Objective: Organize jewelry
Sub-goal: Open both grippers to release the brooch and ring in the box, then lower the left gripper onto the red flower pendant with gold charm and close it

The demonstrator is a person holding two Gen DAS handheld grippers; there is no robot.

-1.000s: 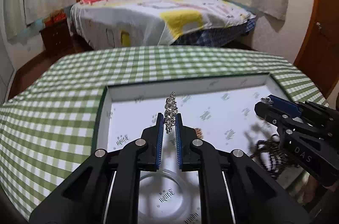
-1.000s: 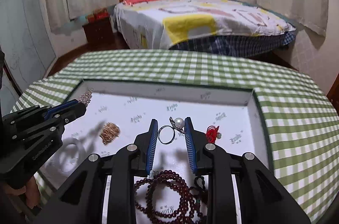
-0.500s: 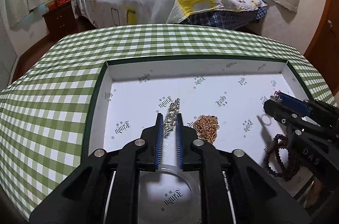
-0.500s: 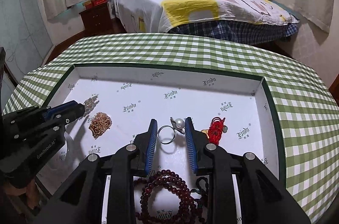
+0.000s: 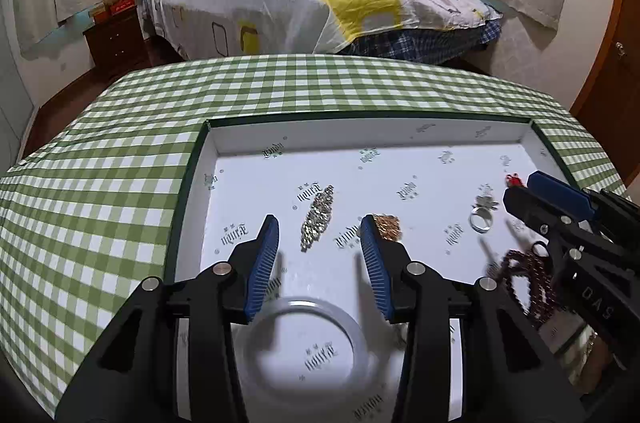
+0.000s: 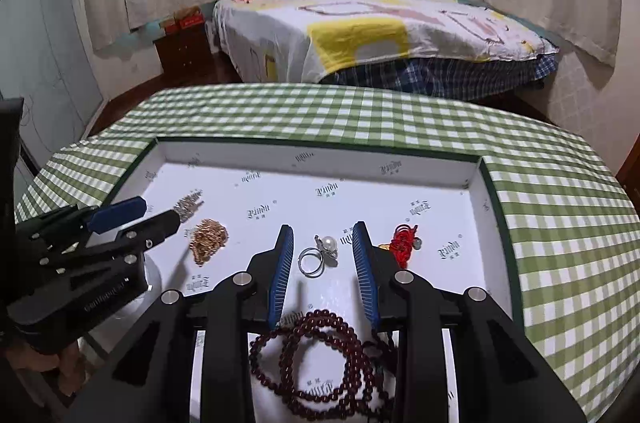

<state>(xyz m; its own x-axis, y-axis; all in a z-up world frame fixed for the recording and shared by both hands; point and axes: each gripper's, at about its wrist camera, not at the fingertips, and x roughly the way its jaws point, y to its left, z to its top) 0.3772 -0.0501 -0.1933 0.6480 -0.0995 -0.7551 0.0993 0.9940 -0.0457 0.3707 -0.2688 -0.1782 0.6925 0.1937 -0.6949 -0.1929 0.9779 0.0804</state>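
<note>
**Both sets of fingers spread over the jewelry tray**

Fingers [image 5: 264,255] of the left gripper [image 5: 318,243] are spreading apart and pinch nothing; the silver rhinestone piece [image 5: 318,217] lies loose on the tray [image 5: 360,131] floor just ahead of the gap between them. Beside the right-hand finger's tip sits a gold chain [image 5: 388,226], and below the fingers lies a clear bangle [image 5: 304,339].

Farther right, the right gripper [image 6: 322,255] is also easing open, its fingers [image 6: 282,263] flanking the pearl ring [image 6: 320,255] without touching it. Just right of them lies a red knotted charm [image 6: 404,243]; beneath them, dark red beads [image 6: 316,355]. Green-checked cloth covers the counter [image 6: 560,223].
</note>
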